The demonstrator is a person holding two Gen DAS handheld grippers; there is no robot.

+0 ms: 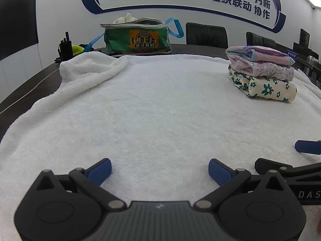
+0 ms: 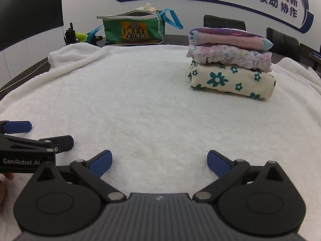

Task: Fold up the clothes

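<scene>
Stack of folded clothes (image 2: 230, 62) well ahead, right of both grippers' spread, empty fingers (image 1: 100, 169).

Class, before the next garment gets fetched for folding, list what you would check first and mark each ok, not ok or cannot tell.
1. Left gripper open, holding nothing: ok.
2. Right gripper open, holding nothing: ok.
3. Towel flat in the middle: ok.
4. Stack of three folded garments squared up at the right: ok.
5. Cloth showing at the top of the green bag: ok.
6. Bag within reach: cannot tell.
</scene>
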